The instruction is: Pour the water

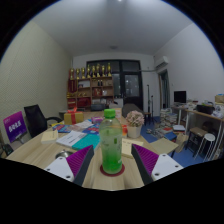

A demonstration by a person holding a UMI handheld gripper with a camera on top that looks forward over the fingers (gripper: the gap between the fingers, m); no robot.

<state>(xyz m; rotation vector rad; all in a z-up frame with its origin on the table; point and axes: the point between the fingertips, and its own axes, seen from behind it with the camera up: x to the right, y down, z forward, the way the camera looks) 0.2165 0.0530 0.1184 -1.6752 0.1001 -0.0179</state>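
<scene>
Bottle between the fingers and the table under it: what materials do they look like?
Bottle: looks like clear plastic, glossy, tinted green or holding green liquid, with an orange cap; light passes through the body. It stands between the open gripper fingers with gaps either side. Table: looks like light wood or laminate, matte, pale tan surface.

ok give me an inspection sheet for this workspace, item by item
surface: wooden table, partly bare
job's things: green bottle, upright on a round coaster, green cap on; no cup seen
clutter: papers and a box left of the bottle, basket to its right
grippers: gripper open, bottle stands between the fingers with a gap each side
cables: nothing seen
surroundings: office room, black chair, shelf with bottles on top, desks with monitors at right
</scene>
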